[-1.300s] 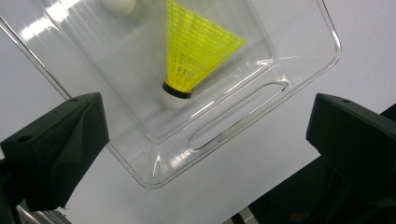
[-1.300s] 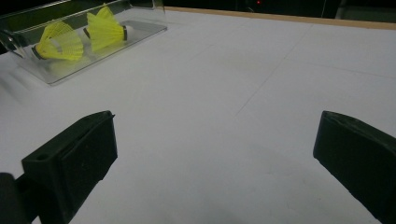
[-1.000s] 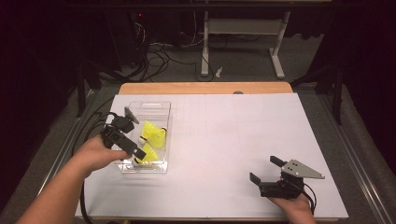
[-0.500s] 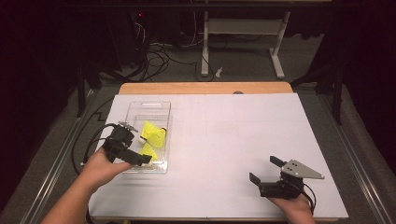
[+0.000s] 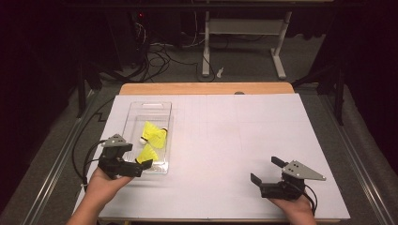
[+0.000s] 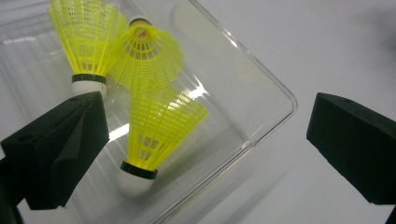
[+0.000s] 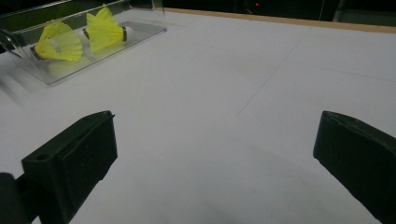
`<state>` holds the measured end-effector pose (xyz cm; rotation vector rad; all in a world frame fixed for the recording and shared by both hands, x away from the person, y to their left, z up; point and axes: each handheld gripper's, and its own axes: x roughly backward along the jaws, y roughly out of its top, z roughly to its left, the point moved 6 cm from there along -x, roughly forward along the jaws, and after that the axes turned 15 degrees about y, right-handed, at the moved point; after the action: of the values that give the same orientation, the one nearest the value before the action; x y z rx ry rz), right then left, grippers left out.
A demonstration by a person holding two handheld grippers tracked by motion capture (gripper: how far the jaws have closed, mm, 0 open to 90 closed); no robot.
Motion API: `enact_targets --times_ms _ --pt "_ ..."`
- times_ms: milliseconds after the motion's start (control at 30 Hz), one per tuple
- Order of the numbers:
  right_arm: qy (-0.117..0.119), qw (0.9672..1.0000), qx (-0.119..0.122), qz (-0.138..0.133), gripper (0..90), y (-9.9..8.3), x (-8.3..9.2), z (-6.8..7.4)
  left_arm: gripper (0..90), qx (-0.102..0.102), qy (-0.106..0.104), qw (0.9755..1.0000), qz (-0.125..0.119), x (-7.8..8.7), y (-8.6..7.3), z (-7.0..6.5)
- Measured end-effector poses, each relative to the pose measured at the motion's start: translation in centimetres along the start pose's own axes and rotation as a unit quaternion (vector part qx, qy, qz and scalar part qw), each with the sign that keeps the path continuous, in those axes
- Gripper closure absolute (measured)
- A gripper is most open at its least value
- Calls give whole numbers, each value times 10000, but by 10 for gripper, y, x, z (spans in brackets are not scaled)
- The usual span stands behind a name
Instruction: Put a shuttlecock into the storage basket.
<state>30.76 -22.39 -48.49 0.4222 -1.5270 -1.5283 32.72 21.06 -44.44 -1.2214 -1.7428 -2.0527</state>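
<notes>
At lower left of the high view, the left gripper [image 5: 137,165], jaws wide apart, hovers at the near end of a clear plastic tray [image 5: 133,111] holding yellow shuttlecocks [image 5: 154,134]. The right gripper [image 5: 266,170], also spread and empty, rests at lower right. Likely next: closing on the nearest shuttlecock [image 6: 156,126].

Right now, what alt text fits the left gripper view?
Open left gripper hovers over a clear plastic tray holding three yellow shuttlecocks, one jaw above the tray, the other over the white table.
</notes>
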Motion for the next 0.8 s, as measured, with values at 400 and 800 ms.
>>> enact_targets --times_ms 400,800 --pt "-52 10000 -31 -7 4 -1 -2 -2 4 228 -48 9978 -615 3 -14 3" --pt "-99 9999 66 -29 4 1 -3 2 11 240 -380 9938 -1015 11 -22 -3"
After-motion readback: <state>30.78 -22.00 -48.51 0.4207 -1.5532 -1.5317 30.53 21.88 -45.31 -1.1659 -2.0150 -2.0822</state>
